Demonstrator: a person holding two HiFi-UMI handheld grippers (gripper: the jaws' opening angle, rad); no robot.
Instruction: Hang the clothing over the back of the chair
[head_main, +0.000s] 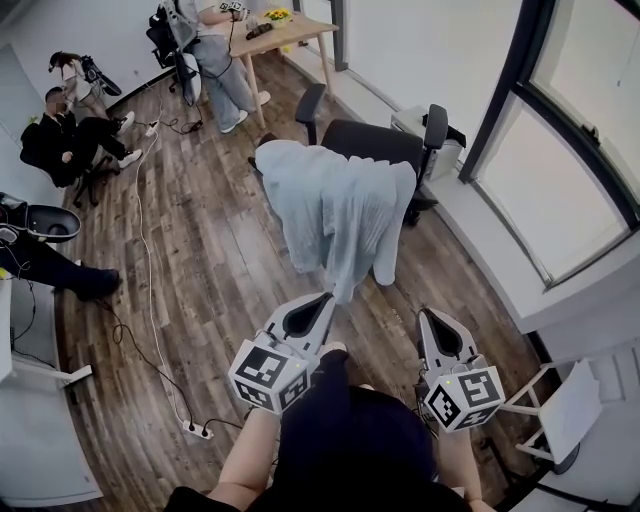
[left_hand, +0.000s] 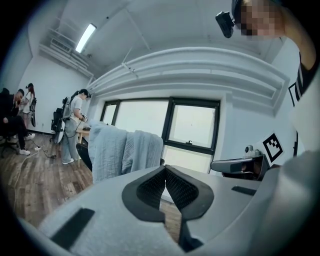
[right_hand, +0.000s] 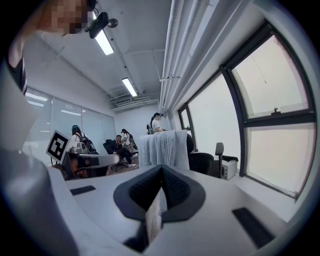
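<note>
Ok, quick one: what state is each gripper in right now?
Left gripper: closed, holding nothing.
Right gripper: closed, holding nothing.

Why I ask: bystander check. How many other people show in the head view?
4: standing person at top, seated person in black at left, another person just behind, and legs at the left edge. Others may be hidden.

Ahead of the left gripper (head_main: 323, 298) and the right gripper (head_main: 426, 313), the cloth (head_main: 335, 215) hides the chair's (head_main: 378, 142) whole back. Seen from the left gripper, only a dark sliver of chair shows left of the cloth. Far beyond the jaws, the people (head_main: 215, 55) are too small to tell what they hold. Left of the left gripper, a seated person (head_main: 45, 258) is cut by the edge. Behind the grippers, the wearer's arms (head_main: 245, 460) run off the bottom.
</note>
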